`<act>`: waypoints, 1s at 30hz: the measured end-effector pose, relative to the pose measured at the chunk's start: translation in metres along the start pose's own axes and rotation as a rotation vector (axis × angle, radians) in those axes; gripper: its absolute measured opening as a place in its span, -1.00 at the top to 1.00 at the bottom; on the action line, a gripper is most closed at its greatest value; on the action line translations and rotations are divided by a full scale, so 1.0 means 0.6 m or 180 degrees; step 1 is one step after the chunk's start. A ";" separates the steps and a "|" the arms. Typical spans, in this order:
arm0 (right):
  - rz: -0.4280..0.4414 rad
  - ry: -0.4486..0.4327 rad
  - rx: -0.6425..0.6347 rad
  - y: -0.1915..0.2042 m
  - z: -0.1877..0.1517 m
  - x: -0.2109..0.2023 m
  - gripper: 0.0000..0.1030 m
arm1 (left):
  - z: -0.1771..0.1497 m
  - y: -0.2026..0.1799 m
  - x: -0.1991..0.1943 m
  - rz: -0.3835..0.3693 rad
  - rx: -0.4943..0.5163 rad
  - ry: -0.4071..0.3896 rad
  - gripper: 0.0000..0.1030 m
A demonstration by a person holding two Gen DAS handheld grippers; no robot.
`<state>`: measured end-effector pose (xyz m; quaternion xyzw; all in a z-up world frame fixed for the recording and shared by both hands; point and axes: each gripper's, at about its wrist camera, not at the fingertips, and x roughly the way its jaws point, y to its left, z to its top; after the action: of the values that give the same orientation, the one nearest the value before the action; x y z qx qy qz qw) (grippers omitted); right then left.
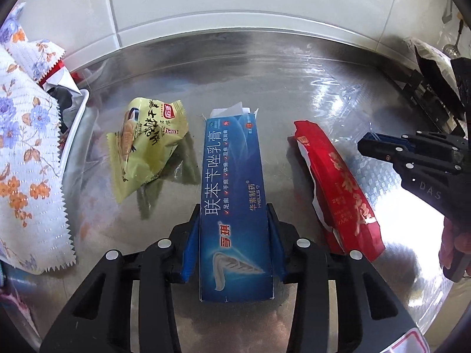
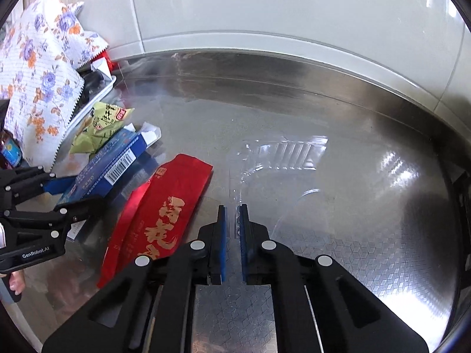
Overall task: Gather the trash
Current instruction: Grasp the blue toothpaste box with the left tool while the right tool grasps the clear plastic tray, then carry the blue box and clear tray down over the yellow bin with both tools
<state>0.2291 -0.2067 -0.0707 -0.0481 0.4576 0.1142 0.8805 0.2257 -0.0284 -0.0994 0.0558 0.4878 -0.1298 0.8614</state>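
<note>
My left gripper (image 1: 234,214) is shut on a blue cream box (image 1: 232,203), its pads against both long sides; the box also shows in the right wrist view (image 2: 114,161). A yellow-green snack wrapper (image 1: 145,147) lies to its left, a red wrapper (image 1: 338,188) to its right. My right gripper (image 2: 232,210) is nearly shut and empty, over a clear plastic tray (image 2: 279,153), with the red wrapper (image 2: 159,214) just to its left. The right gripper also shows at the right edge of the left wrist view (image 1: 365,144).
All lies on a steel counter (image 2: 368,235) backed by a white tiled wall (image 1: 235,6). A white basket (image 1: 78,117) with trash and a floral cloth (image 1: 26,153) stands at the left. A dark object (image 1: 435,88) sits at the far right.
</note>
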 end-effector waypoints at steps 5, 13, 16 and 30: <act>0.0039 -0.0053 0.0087 -0.009 -0.001 -0.013 0.83 | -0.011 -0.008 -0.009 -0.0032 -0.0032 -0.0023 0.22; 0.0107 -0.0080 0.0100 -0.018 -0.017 -0.039 0.84 | -0.022 -0.021 -0.035 0.0022 -0.0074 -0.0067 0.23; 0.0150 -0.0103 0.0074 -0.021 -0.028 -0.057 0.84 | -0.027 -0.027 -0.051 0.0070 -0.0097 -0.0089 0.23; 0.0337 -0.0249 -0.0094 -0.019 -0.102 -0.152 0.84 | -0.102 -0.068 -0.150 0.0273 -0.0241 -0.0233 0.23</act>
<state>0.1323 -0.2434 -0.0316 -0.0323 0.4230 0.1692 0.8896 0.1199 -0.0386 -0.0528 0.0392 0.4578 -0.0762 0.8849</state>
